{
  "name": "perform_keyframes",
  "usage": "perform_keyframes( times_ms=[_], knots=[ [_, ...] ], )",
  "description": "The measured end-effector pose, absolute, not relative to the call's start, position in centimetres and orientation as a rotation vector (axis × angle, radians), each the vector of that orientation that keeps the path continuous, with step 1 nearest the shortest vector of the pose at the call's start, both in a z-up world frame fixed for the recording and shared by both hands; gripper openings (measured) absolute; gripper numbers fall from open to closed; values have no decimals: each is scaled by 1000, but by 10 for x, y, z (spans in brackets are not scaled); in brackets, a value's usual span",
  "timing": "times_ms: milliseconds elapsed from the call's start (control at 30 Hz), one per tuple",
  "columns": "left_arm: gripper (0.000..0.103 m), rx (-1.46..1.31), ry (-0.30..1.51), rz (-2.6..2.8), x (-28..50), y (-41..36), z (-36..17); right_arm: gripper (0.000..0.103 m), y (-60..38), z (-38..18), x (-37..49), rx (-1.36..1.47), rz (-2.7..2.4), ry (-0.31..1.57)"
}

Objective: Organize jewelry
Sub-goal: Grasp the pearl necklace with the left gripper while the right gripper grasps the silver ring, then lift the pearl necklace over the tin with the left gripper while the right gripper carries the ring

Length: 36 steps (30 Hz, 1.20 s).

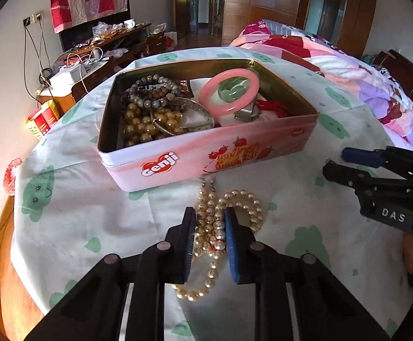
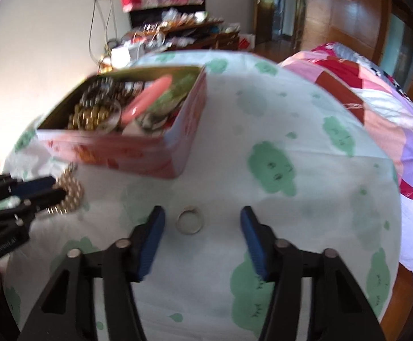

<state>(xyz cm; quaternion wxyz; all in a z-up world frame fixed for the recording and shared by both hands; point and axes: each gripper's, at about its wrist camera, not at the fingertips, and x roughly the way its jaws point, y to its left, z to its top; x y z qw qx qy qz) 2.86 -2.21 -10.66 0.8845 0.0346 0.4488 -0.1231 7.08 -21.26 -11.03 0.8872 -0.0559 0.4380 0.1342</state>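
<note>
A pink Genji tin (image 1: 178,159) stands open on the table and holds bead bracelets, a pink bangle (image 1: 229,92) and other jewelry; it also shows in the right wrist view (image 2: 138,153). A cream pearl necklace (image 1: 215,227) lies on the cloth in front of the tin. My left gripper (image 1: 210,221) is closed around its strands. My right gripper (image 2: 202,221) is open, with a silver ring (image 2: 189,221) lying on the cloth between its fingers, untouched. The right gripper also shows in the left wrist view (image 1: 334,162).
The round table has a white cloth with green clouds (image 2: 272,167). A bed with a pink and red quilt (image 1: 348,65) is at the right. A cluttered wooden desk (image 1: 107,48) stands behind at the left.
</note>
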Motion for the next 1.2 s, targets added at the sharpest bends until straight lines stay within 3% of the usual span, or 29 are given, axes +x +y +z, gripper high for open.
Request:
perform_keyframes(
  times_ms=[133,167,367,1200],
  knots=[
    [15,46,921,-282,27,-21,-104,24,-212,-109,70,-122,282,902],
    [13,41,915,-293,26,-21,-102,22,-212,-109,69,-126,285,900],
    [6,11,907,-324,23,-22,-96,22,-210,-105,61,-129,301,879],
    [6,-23,735,-337,14,-11,-22,22,-207,-43,47,-115,342,711]
  ],
)
